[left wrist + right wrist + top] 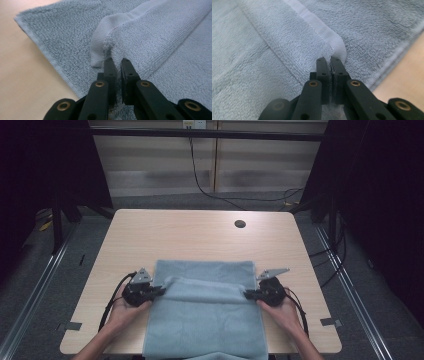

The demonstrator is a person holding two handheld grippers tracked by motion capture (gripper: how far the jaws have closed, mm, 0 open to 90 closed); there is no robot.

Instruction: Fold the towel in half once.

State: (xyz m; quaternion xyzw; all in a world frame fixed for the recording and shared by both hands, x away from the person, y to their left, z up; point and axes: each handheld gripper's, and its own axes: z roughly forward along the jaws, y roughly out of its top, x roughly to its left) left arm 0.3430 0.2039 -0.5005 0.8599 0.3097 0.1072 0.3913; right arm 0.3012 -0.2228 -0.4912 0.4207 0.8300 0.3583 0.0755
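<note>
- The light blue towel [205, 320] lies across the near half of the table [200, 235], its lower part draping over the near edge; a folded-over hem band runs between the two grippers.
- The left gripper [159, 290] sits at the towel's left edge, near the table's near-left side. Its jaws are nearly closed, pinching a raised fold of the towel [130, 37] right at the hem corner.
- The right gripper [248, 293] sits at the towel's right edge. Its jaws are pressed almost together on the hem corner of the towel [274, 37], cloth squeezed between them.
</note>
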